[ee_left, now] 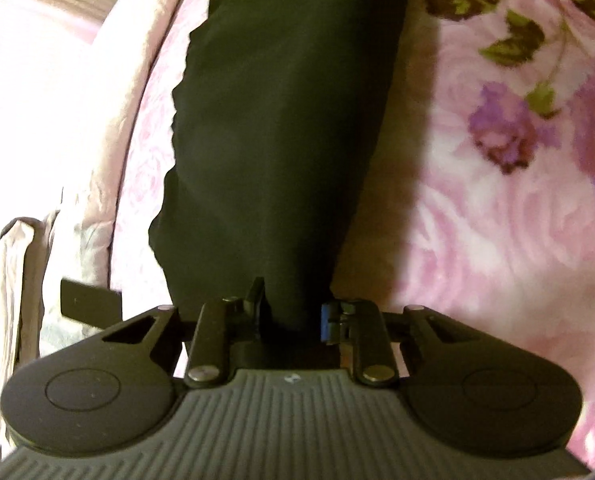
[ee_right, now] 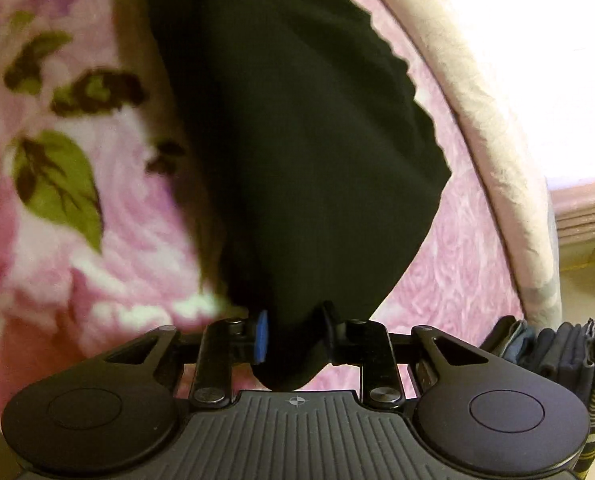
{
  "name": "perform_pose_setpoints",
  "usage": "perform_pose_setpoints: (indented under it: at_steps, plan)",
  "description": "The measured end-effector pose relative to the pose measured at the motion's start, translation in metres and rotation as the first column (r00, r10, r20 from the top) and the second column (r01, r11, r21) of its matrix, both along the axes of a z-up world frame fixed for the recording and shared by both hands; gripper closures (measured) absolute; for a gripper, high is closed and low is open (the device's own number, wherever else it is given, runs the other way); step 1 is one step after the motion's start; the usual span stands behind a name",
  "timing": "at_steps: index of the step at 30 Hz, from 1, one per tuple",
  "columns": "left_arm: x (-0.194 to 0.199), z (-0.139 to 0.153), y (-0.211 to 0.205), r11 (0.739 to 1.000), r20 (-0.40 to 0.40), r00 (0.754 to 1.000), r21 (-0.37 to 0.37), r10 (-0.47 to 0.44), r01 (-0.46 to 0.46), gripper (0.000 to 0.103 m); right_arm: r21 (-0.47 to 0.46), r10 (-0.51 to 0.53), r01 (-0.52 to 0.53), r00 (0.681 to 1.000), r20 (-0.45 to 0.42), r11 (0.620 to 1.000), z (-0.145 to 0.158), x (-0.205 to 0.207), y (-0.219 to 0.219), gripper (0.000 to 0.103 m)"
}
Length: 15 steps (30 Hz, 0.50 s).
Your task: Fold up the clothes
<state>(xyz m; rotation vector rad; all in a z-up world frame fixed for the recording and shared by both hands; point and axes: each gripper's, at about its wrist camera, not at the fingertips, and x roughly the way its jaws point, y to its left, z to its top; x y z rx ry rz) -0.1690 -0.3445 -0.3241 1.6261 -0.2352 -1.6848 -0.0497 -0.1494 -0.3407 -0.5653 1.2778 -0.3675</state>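
Both tongs pinch the black cloth over the bed.
Left tongs [ee_left: 291, 314] and right tongs [ee_right: 295, 334] each clamp an end; cloth [ee_left: 281, 128] runs lengthwise straight ahead, draped on the floral bed [ee_left: 497, 220].

The left gripper [ee_left: 291, 314] is angled downward over the black garment [ee_left: 281, 120], and its jaws are drawn in close, with a bunched end of that garment pinched between the fingers [ee_left: 257, 300]. The right gripper [ee_right: 295, 334] is likewise tilted down toward the black garment [ee_right: 297, 120]; its jaws are narrowed too, and a rounded fold of the cloth is clamped between its fingers [ee_right: 261, 334].
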Motion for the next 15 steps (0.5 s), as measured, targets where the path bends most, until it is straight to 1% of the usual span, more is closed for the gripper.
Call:
perform_pose_setpoints:
  at_steps: [2, 3, 4, 6, 8, 9, 10, 12, 14, 15]
  plan:
    - [-0.002, 0.0, -0.004, 1.0, 0.008, 1.0, 0.004, 0.001, -0.002, 0.079, 0.004, -0.028, 0.028, 0.999, 0.04, 1.0, 0.006, -0.001, 0.005, 0.05]
    - [-0.003, 0.0, -0.005, 1.0, 0.013, 1.0, 0.004, -0.003, 0.003, 0.078, -0.007, -0.024, 0.025, 0.997, 0.066, 1.0, 0.009, -0.003, 0.01, 0.017]
    - [-0.002, -0.001, -0.004, 1.0, 0.016, 1.0, 0.003, -0.008, 0.008, 0.077, -0.013, -0.007, 0.008, 0.996, 0.084, 1.0, 0.009, -0.004, 0.014, 0.011]
    - [-0.001, -0.004, -0.001, 1.0, 0.022, 1.0, 0.001, -0.015, 0.015, 0.076, -0.008, 0.03, -0.029, 0.994, 0.104, 1.0, 0.006, -0.003, 0.02, 0.011]
    - [0.0, -0.005, 0.0, 1.0, 0.022, 1.0, 0.004, -0.014, 0.014, 0.076, -0.016, 0.071, -0.07, 0.992, 0.109, 0.997, -0.003, 0.009, 0.024, 0.012]
    - [0.0, -0.006, 0.0, 1.0, 0.023, 1.0, 0.005, -0.015, 0.015, 0.077, -0.022, 0.087, -0.086, 0.99, 0.107, 0.996, -0.009, 0.015, 0.024, 0.023]
    - [0.001, -0.006, 0.0, 1.0, 0.022, 1.0, 0.011, -0.014, 0.014, 0.078, -0.026, 0.1, -0.098, 0.99, 0.102, 0.995, -0.016, 0.022, 0.022, 0.038]
    - [0.002, -0.005, -0.003, 1.0, 0.016, 1.0, 0.029, -0.01, 0.009, 0.08, -0.043, 0.124, -0.121, 0.989, 0.076, 0.992, -0.029, 0.031, 0.014, 0.052]
    - [0.002, 0.001, -0.005, 0.998, 0.0, 1.0, 0.055, 0.002, -0.002, 0.083, -0.06, 0.148, -0.146, 0.988, 0.043, 0.987, -0.037, 0.036, 0.006, 0.063]
    - [0.002, 0.006, -0.006, 0.998, -0.02, 1.0, 0.068, 0.003, -0.002, 0.084, -0.068, 0.162, -0.16, 0.986, 0.025, 0.985, -0.036, 0.034, 0.004, 0.074]
